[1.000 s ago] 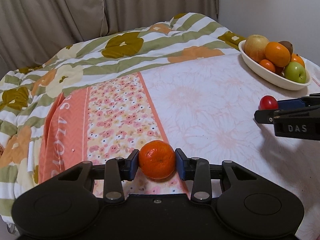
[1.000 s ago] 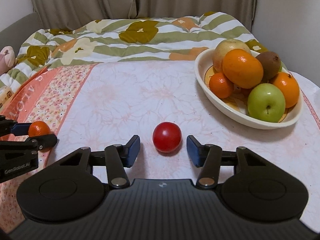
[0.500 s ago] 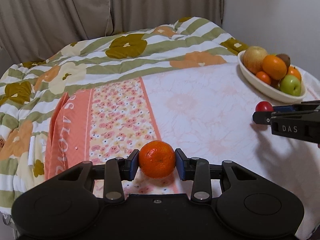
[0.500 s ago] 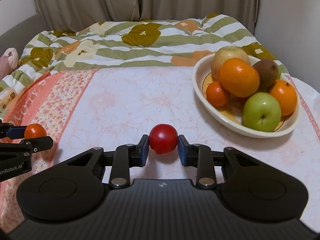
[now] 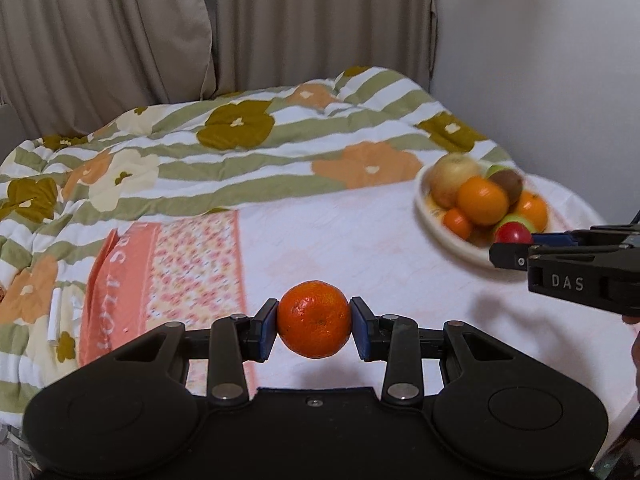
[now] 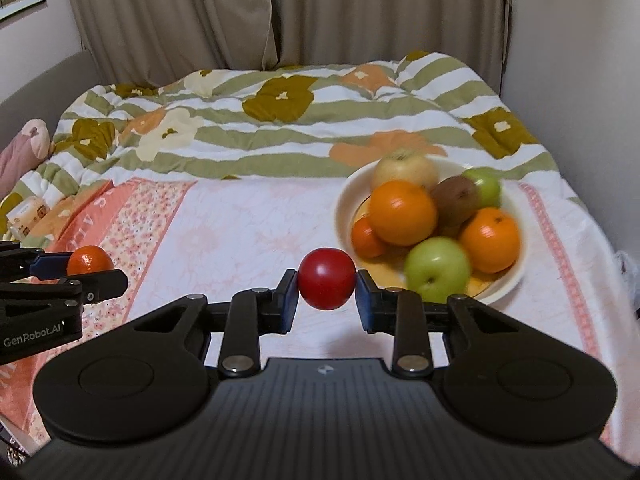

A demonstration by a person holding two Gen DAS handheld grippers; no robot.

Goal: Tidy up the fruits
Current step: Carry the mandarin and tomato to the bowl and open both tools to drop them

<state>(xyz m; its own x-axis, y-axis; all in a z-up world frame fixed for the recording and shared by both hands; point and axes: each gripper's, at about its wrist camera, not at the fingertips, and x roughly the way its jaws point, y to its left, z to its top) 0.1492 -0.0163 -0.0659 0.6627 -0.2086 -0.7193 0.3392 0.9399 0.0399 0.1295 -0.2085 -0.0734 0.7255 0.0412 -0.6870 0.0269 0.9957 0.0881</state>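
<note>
My left gripper (image 5: 314,328) is shut on a small orange tangerine (image 5: 314,319), held above the pale floral cloth. My right gripper (image 6: 327,295) is shut on a round red fruit (image 6: 327,278), lifted off the cloth just in front of the white fruit bowl (image 6: 343,204). The bowl holds several fruits: oranges, green apples, a yellow apple and a kiwi. In the left wrist view the bowl (image 5: 425,204) lies at the right, with the right gripper (image 5: 516,245) and its red fruit (image 5: 513,234) in front of it. In the right wrist view the left gripper (image 6: 86,270) with the tangerine (image 6: 89,260) shows at the left edge.
A striped quilt with big flowers (image 6: 280,120) is bunched across the back of the bed. Curtains (image 6: 280,12) hang behind it and a wall stands at the right. A pink soft toy (image 6: 24,148) lies at the far left. An orange patterned strip (image 5: 120,280) runs along the left.
The right gripper closed on the red fruit and lifted it off the cloth toward the bowl. The left gripper rose with the tangerine still held.
</note>
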